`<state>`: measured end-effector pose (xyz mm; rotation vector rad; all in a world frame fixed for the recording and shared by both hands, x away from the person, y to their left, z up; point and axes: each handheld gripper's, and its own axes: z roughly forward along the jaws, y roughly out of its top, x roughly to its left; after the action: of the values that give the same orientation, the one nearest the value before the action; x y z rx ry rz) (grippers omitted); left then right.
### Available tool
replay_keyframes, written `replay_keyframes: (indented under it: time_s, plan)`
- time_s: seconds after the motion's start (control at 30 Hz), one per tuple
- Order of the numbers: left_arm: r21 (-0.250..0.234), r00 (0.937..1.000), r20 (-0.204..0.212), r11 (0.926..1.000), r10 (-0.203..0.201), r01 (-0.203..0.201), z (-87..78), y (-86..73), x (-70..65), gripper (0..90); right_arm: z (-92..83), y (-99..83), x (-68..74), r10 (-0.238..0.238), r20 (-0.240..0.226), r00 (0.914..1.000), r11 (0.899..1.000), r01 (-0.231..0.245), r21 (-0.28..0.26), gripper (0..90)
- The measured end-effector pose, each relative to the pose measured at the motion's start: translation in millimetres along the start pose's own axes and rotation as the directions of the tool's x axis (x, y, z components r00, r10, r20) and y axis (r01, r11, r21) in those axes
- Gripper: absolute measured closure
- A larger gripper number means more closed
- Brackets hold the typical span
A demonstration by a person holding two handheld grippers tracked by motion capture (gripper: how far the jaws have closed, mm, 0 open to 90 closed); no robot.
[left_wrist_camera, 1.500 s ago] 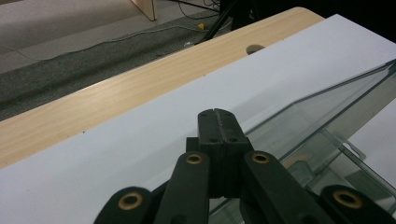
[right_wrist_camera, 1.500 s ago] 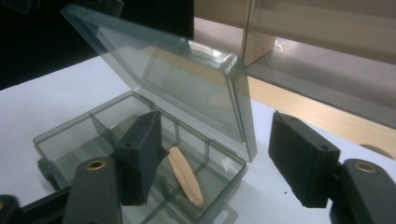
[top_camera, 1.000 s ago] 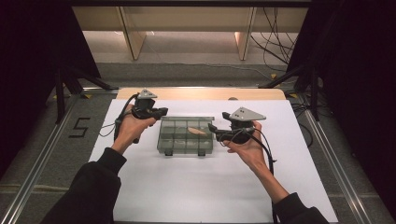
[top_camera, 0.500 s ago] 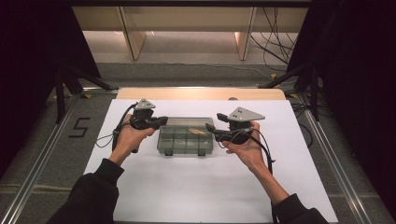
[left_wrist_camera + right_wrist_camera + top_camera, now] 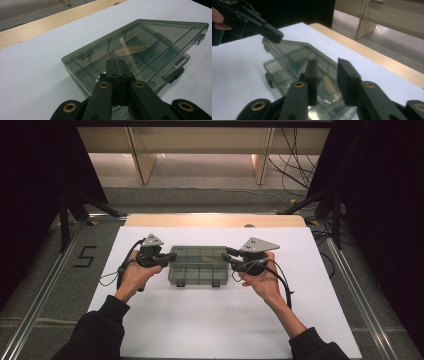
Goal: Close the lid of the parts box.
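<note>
A smoky see-through compartment box lies mid-table on the white surface. Inside is a tan, elongated piece, which I also see under my right jaws. The lid sits slightly lifted off the base on its latch side. My left gripper is at the box's left end, jaws shut and resting on top of the lid. My right gripper hovers over the box's right end, open with nothing between its jaws. The left gripper's tip touches the lid's far corner.
A bare wooden strip runs along the table's far edge. Metal rails flank the table, and a "5" marker lies on the floor at the left. Cables and wooden legs stand beyond the table.
My left gripper has come down and toward the person, onto the box's left end. My right gripper has stayed at the right end. The box has not shifted.
</note>
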<state>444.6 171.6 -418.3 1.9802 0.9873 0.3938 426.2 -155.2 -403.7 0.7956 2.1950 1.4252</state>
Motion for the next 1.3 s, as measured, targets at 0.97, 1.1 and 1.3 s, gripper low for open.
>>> replay_keyframes:
  time_s: [0.97,1.1,1.3]
  plan:
    - [0.021,0.9998,0.012,0.9997,0.015,-0.015,-7.9,-24.6,-5.3,90.0,16.3,-34.6,1.3,-0.016,-0.02,0.9997,0.993,0.018,0.118,90.0]
    - [0.027,0.9998,0.01,0.9994,0.019,-0.02,-6.3,-27.7,-5.6,90.0,18.4,-37.4,2.0,-0.023,-0.018,0.9996,0.992,0.025,0.124,90.0]
    - [0.036,0.9997,0.006,0.9991,0.022,-0.022,-3.8,-31.2,-5.7,90.0,20.5,-41.5,1.8,-0.025,-0.015,0.9996,0.99,0.027,0.136,90.0]
